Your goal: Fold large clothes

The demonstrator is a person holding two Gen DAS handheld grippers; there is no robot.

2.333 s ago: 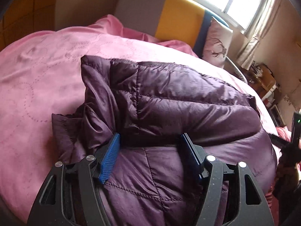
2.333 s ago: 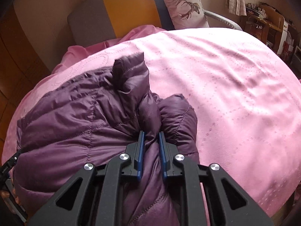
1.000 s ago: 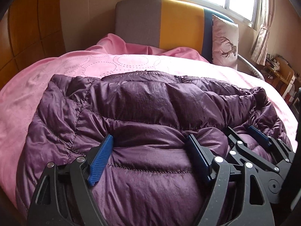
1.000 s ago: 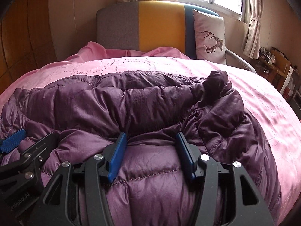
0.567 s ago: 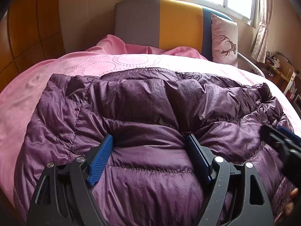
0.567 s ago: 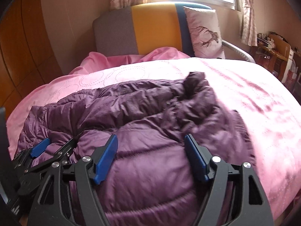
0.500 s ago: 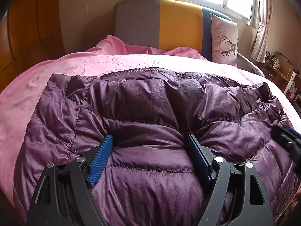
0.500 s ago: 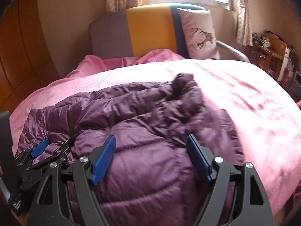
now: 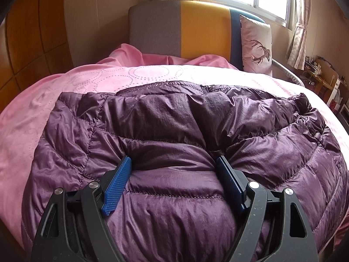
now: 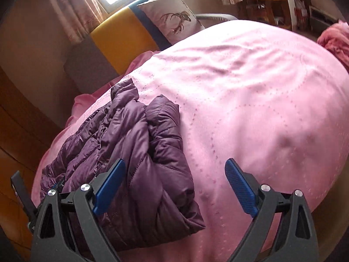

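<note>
A dark purple quilted down jacket (image 9: 174,131) lies folded in a bundle on the pink bed cover (image 9: 32,113). My left gripper (image 9: 173,163) is open, its blue pads resting on the jacket's near fold with puffed fabric between them. In the right wrist view the jacket (image 10: 135,152) lies at the left on the pink cover (image 10: 250,109). My right gripper (image 10: 174,168) is open wide and empty, above the jacket's right edge and the bare cover. Part of the left gripper's frame (image 10: 21,194) shows at the far left edge.
A grey, yellow and blue headboard (image 9: 185,28) stands at the far end with a deer-print pillow (image 9: 256,43) against it. Wooden wall panels (image 9: 32,39) are on the left. A cluttered wooden shelf (image 10: 268,2) and a pink fluffy item (image 10: 336,41) are at the right.
My right gripper opened, let go of the jacket and swung away to the right, out of the left wrist view. My left gripper stayed open on the jacket's near fold.
</note>
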